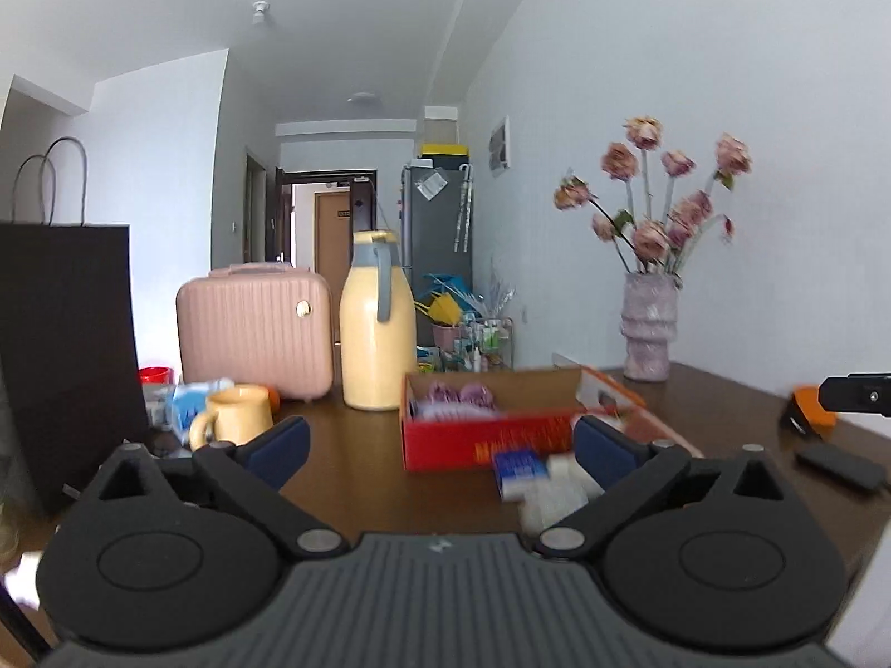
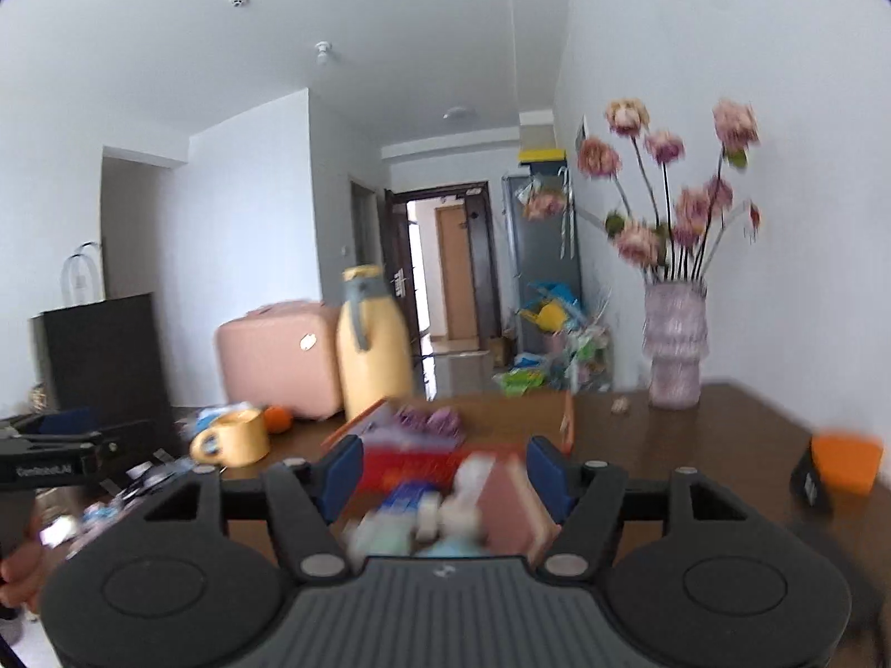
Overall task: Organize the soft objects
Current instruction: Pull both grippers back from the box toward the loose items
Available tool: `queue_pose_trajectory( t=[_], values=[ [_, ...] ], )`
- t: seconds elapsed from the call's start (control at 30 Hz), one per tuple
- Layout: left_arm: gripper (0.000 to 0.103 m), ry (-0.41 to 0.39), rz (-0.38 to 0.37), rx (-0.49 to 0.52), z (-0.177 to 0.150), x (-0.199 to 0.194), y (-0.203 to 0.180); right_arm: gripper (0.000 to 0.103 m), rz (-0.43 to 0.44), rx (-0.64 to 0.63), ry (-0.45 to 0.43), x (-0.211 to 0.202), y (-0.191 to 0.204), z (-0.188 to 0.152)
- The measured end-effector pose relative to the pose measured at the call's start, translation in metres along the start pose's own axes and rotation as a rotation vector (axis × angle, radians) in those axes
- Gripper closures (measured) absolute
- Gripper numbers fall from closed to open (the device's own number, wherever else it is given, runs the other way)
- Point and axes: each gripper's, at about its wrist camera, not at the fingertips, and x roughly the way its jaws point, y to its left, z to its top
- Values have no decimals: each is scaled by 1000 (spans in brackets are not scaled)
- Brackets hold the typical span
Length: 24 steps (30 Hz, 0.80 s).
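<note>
Purple soft bundle [image 1: 458, 394] inside red box [image 1: 445, 445]

A lived-in home, an apartment by the look of it. A dark wooden desk [image 1: 390, 479] at the bottom of the frame carries a vase of dried roses [image 1: 649, 328], a yellow flask [image 1: 377, 334], a mug [image 1: 236, 414] and a pink vanity case [image 1: 256, 328]. Behind, at centre, a grey fridge [image 1: 437, 222] stands beside a hallway with wooden doors [image 2: 456, 273].

Two wrist fisheyes, low over the dark wooden table [image 1: 356, 479], facing the open red cardboard box [image 1: 479, 440] (right view nearer); both share it.
</note>
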Motion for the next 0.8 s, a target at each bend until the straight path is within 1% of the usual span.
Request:
queue_pose_trajectory(
  t=[0.07, 0.13, 0.2, 0.3, 0.37, 0.43, 0.53, 0.6, 0.7, 0.8],
  values=[
    [0, 4, -7, 0, -18, -15, -2, 37, 21, 23, 16, -19, -1, -23],
    [0, 38, -26, -18, -29, -18, -4, 37, 5, 55, 25, -35, -3, -45],
    [0, 74, -40, -4, -33, -14, -7, 37, -15, 64, 40, -40, -5, -62],
    [0, 91, -31, 3, -34, -1, -12, 37, -29, 47, 79, -35, -4, -75],
    [0, 116, -39, -8, -34, 13, -14, 37, -47, 48, 92, -30, -4, -80],
    [0, 134, -50, -4, -33, 26, -18, 37, -44, 60, 104, -22, -7, -79],
    [0, 155, -55, 1, -29, 51, -24, 37, -52, 78, 105, -12, -16, -78],
    [0, 174, -76, -15, -22, 73, -28, 37, -60, 94, 112, -2, -26, -75],
    [0, 220, -122, -49, -8, 115, -40, 37, -67, 133, 126, 21, -50, -69],
    [0, 273, -185, -66, 2, 169, -55, 37, -66, 189, 145, 51, -78, -60]
  ],
)
